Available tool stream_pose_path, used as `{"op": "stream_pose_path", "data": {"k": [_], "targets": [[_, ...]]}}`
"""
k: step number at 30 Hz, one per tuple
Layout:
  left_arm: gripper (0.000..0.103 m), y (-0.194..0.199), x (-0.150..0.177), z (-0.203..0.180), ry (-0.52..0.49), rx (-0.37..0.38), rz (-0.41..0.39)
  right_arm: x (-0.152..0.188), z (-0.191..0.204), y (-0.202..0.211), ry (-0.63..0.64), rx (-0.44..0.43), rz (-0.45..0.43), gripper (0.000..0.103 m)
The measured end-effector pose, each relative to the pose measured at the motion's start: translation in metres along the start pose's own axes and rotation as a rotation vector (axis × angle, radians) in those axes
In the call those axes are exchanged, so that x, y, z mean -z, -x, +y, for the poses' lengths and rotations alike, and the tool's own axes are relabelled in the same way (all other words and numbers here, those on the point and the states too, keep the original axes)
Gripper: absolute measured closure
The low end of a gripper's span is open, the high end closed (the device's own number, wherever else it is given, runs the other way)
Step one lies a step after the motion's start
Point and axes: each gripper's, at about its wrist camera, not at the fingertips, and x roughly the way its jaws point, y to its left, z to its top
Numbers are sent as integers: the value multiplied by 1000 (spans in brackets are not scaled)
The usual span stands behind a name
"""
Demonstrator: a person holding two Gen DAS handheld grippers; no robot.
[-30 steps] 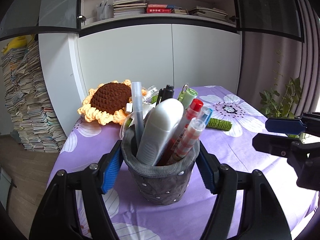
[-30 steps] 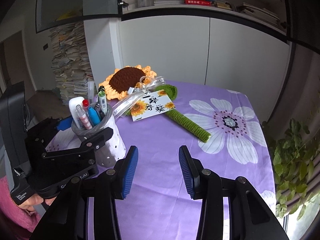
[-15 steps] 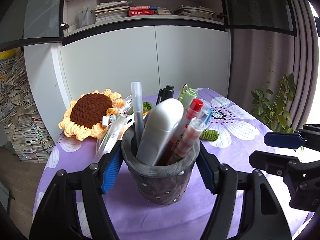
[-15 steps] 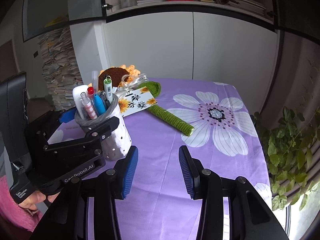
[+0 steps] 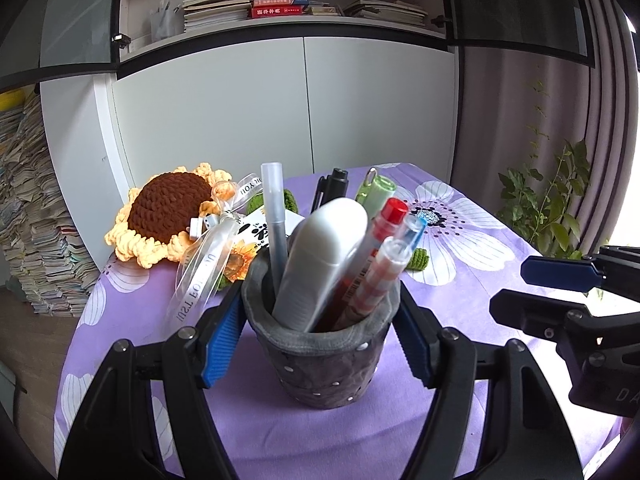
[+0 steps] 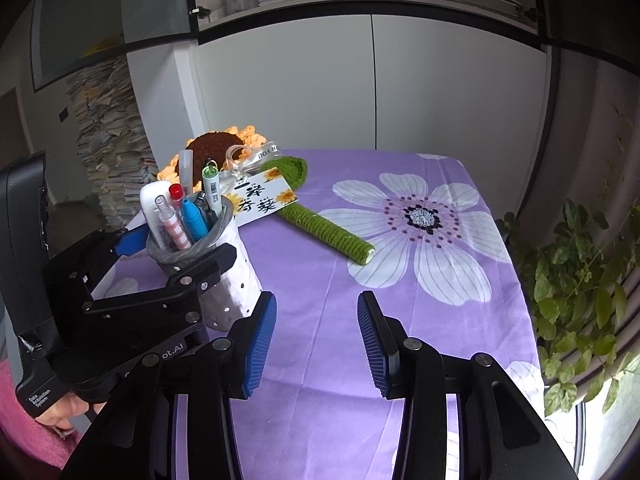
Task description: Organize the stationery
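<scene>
The jaws of the left gripper point(image 5: 320, 344) are set on either side of the grey pen holder point(image 5: 320, 364), and they are opening at this moment; the blue pads are seen at the cup's soft rim, and whether they still press on it cannot be told for certain. The holder is stood upright on the purple flowered surface point(image 5: 472, 304), near its front left part, and it is filled with stationery: a white correction-tape case point(image 5: 324, 252), a red-capped pen point(image 5: 390, 220), a checked pen point(image 5: 380, 276), a clear-capped pen point(image 5: 274, 208), a black pen point(image 5: 336, 184) and a green marker point(image 5: 374, 192).

The jaws of the right gripper point(image 6: 316, 340) are held apart with nothing between them, above bare cloth just right of the holder point(image 6: 224, 276).

Behind the holder a crocheted sunflower point(image 5: 168, 212) is laid with its ribboned card point(image 6: 264, 196) and green stem point(image 6: 328, 232). No loose stationery is seen on the cloth.

The step in hand is judged to be the release of the filled holder at its place, so the task appears close to done. What is called for next is a clean withdrawal: the pads should be cleared from the soft wall before the left gripper is drawn back, so that the cup is not dragged or tipped.
</scene>
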Motion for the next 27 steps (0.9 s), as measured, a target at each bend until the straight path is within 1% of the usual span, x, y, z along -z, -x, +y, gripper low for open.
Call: {"op": "stream_pose_path", "data": {"k": [8,11,13,14,22,27], "targets": [[32,4,1,-2,-18,-8,-2,0,3,2,6,7,3,60],[24,7,2,-3,-29,-11,-12,0,4,3,8,10,4,60],[15,9,2,-2,-31,-13,-22,0,4,5,7,12,3,60],[14,9,2,-1,-30,-14,-24,0,4,5,7,12,3,60],[14,14,4,7,-4,-13,-2,0,4,8,8,18,4,60],[13,29,6,13,19,-20,15,-2,3,15,3,24,-5,60]]}}
